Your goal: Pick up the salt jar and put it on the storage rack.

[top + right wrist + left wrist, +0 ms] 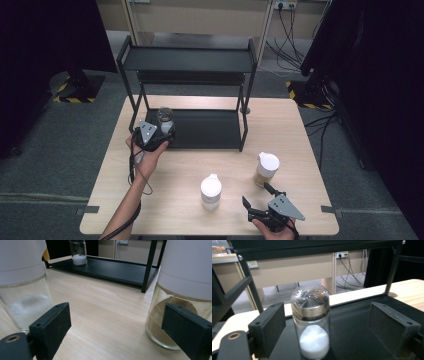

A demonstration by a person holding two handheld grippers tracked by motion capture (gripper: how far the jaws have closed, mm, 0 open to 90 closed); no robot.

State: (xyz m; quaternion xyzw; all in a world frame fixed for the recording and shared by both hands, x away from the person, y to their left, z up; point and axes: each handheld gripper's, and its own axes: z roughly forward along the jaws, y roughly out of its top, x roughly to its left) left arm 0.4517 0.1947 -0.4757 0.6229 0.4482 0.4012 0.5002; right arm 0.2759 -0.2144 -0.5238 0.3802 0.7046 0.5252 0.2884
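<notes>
A small glass jar (165, 118) with a metal lid under clear wrap and white powder inside stands at the left end of the black rack's lower shelf (210, 131). My left gripper (166, 132) is open around it; in the left gripper view the jar (313, 325) stands between the two pads (270, 330) with a gap on each side. Near the table's front edge my right gripper (256, 195) is open and holds nothing. It points between a white-lidded jar of white powder (211, 191) and a white-lidded jar of brown powder (266, 169).
The two-tier black rack (187, 60) stands at the back of the wooden table (295, 130). In the right gripper view the white-powder jar (22, 290) is close at left, the brown-powder jar (185, 290) close at right, and the small jar (78, 252) far off on the shelf.
</notes>
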